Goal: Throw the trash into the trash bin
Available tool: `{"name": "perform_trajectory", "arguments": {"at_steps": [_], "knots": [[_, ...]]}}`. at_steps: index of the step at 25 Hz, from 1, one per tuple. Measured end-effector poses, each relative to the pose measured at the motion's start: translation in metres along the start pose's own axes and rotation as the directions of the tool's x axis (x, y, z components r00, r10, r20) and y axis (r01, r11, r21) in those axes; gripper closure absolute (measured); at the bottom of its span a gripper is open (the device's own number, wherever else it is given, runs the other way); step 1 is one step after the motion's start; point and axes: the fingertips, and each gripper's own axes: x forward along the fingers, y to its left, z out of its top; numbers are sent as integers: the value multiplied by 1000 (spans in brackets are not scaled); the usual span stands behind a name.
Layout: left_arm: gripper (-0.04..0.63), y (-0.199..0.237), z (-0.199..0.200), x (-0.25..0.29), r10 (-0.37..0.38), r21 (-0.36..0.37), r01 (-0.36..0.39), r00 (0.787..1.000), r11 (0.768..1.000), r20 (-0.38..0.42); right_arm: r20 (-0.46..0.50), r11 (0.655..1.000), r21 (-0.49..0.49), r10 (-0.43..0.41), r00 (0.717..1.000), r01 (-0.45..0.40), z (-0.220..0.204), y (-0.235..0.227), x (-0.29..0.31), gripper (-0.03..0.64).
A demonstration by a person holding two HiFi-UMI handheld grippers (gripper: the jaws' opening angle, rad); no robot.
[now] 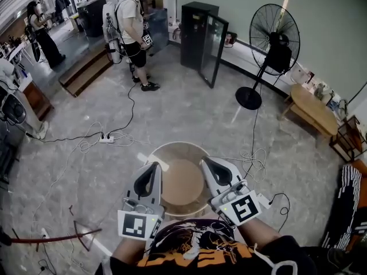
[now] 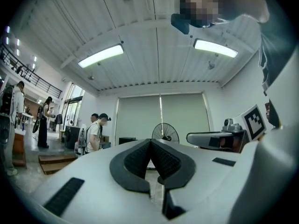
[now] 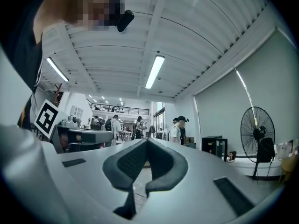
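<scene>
Flanking the round, pale-rimmed, brown-bottomed trash bin (image 1: pixel 178 145), left gripper (image 1: pixel 153 167) and right gripper (image 1: pixel 206 161) sit closed, empty.

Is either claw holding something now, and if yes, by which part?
Nothing is held. The left claw and the right claw are both shut with nothing between their pads, near the round beige trash bin.

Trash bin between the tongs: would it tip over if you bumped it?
Probably not: the trash bin looks wide and round. It seems empty, so it is likely light, and might slide on the smooth floor instead.
</scene>
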Motion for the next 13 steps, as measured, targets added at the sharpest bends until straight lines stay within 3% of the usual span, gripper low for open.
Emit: {"name": "perform_trajectory", "arguments": {"at_steps": [13], "knots": [[572, 7, -2, 19, 9, -3, -9, 1000, 1000, -8, 5, 1000, 25, 3, 1000, -4, 2, -13, 22, 603]]}}
